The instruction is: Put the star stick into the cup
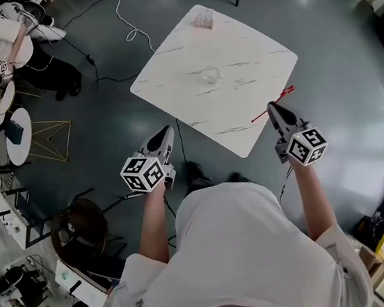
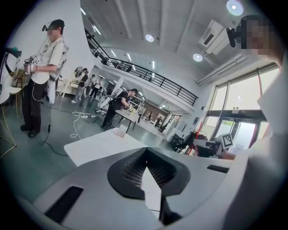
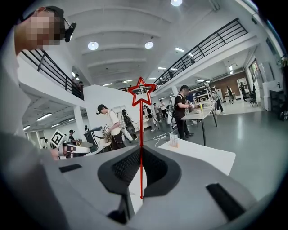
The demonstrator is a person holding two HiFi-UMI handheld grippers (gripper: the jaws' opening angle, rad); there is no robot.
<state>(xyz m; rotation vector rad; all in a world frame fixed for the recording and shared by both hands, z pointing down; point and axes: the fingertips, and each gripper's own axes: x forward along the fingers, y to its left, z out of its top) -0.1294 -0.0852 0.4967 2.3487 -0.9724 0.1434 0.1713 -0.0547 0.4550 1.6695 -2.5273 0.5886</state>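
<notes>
Red stick first: your right claw (image 1: 271, 108) has its jaws pinched together on the star stick (image 1: 260, 114), gripping the thin shaft so that the star stands clear on one side of the jaws and a plain tail pokes out on the other. In the head view the stick runs crosswise to the claw. The star end points out to your right and away from you, and the plain end points back toward your left, over the near-right edge of the white marbled surface (image 1: 248, 43). It looks closer to level than upright, though the steep downward angle makes that hard to be sure of. The cup (image 1: 210, 75), clear glass, stands upright near the middle of the surface, forward and to the left of that claw and well apart from it. Your left claw (image 1: 167, 131) hangs off the surface's near-left edge with its jaws closed on nothing — about as near to the cup, but with no part in this. So the move turns on one thing — the cup lies on the plain-end side of your grip. I judge you will need to carry the right claw forward-left over the rim and roll it until the plain end points down into the mouth, star uppermost.
</notes>
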